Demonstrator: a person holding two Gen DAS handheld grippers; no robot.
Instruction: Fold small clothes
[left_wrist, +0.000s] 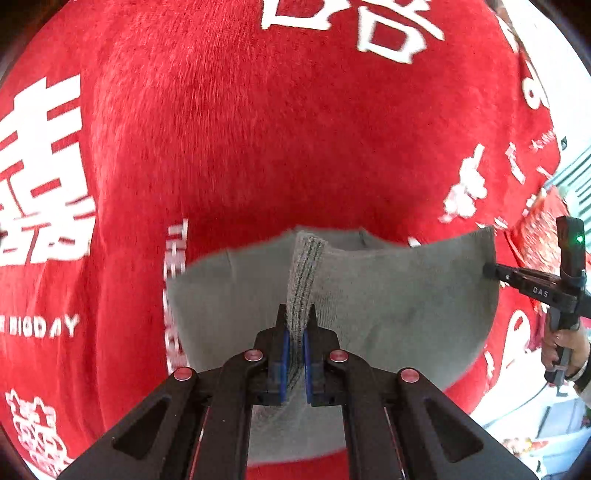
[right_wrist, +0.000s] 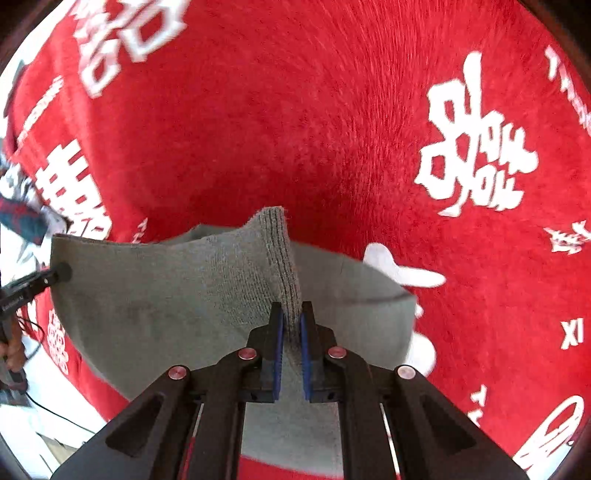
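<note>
Grey knit cloth, a small garment (left_wrist: 388, 295), hung stretched between the two tongs above a red plush cloth (left_wrist: 240, 129) printed with white characters and lettering. In the left wrist view the left tongs (left_wrist: 294, 332) were clamped on a ribbed edge of the garment, the blue pads pressed against the darker ribbing, which stood up in a narrow ridge between them. From there the fabric ran off to the right in a taut, slightly sagging sheet to its far corner, where the tip of the right tongs (left_wrist: 491, 271) pinched it. A hand (left_wrist: 565, 350) gripped the handle of that tool at the right edge of the view.

In the right wrist view the right tongs (right_wrist: 291, 328) were likewise closed on a ribbed edge of the garment (right_wrist: 166, 295), the ribbing bunched upright between the blue pads. The cloth spread to the left, and its far corner was caught by the tip of the left tongs (right_wrist: 61, 273). Part of the garment drooped to the right of the pads over the red cloth (right_wrist: 332, 129). Both views were blurred, so whether the lower hem of the garment touched the red cloth could not be told.
</note>
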